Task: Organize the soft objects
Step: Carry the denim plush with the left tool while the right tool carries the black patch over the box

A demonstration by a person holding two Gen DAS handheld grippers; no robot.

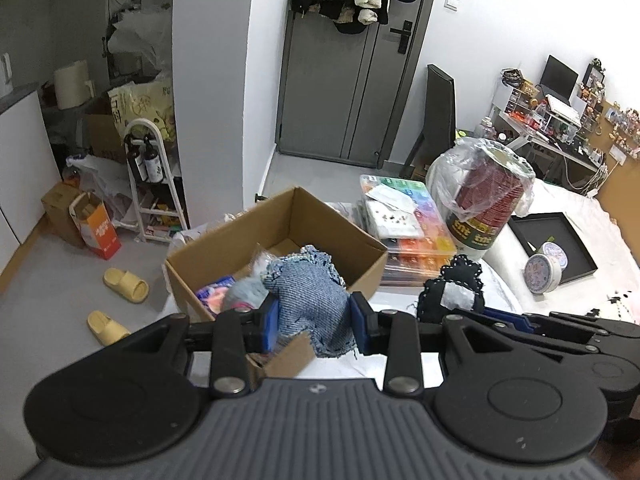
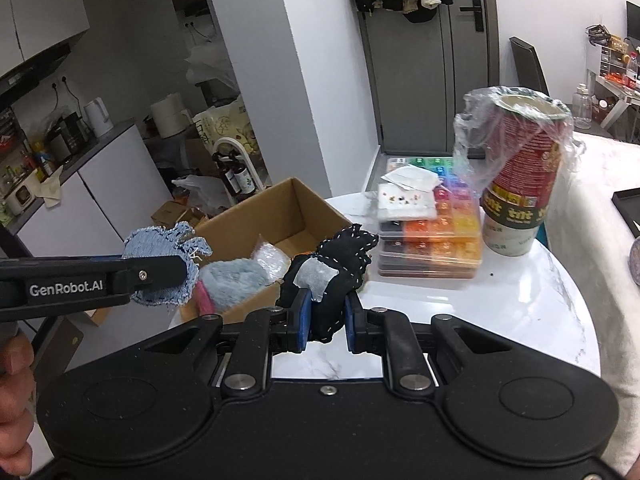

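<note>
Left wrist view: the left gripper (image 1: 316,322) fills the lower half of the frame, its blue-padded jaws closed on a pale blue denim stuffed toy with frayed edges (image 1: 310,292). The toy hangs at the centre of the frame, in front of an open brown cardboard box (image 1: 280,224) standing on the white marble-patterned round bench (image 1: 500,276). Inside the box lie a fluffy grey-blue plush item (image 1: 244,292) and a bright printed packet (image 1: 214,294). To the right of centre, the right gripper (image 1: 476,312) comes in from the frame's right edge, holding a black fabric stuffed toy with white stitching and a grey patch (image 1: 454,288).

Behind the box, in the middle right, sits a stack of clear plastic organiser cases with coloured compartments (image 1: 408,220), and right of it a stack of red paper cups wrapped in clear plastic (image 1: 488,192). At the lower left, 2 yellow slippers (image 1: 120,304) lie on the grey floor.

Right wrist view: the right gripper (image 2: 326,320) sits at the lower centre, jaws clamped on the black toy (image 2: 332,268), which rises toward the box (image 2: 280,208). The left gripper (image 2: 176,272) reaches in from the left edge with the denim toy (image 2: 164,248) in its jaws, at the box's left side. A hand (image 2: 14,392) shows at the lower left edge.
</note>
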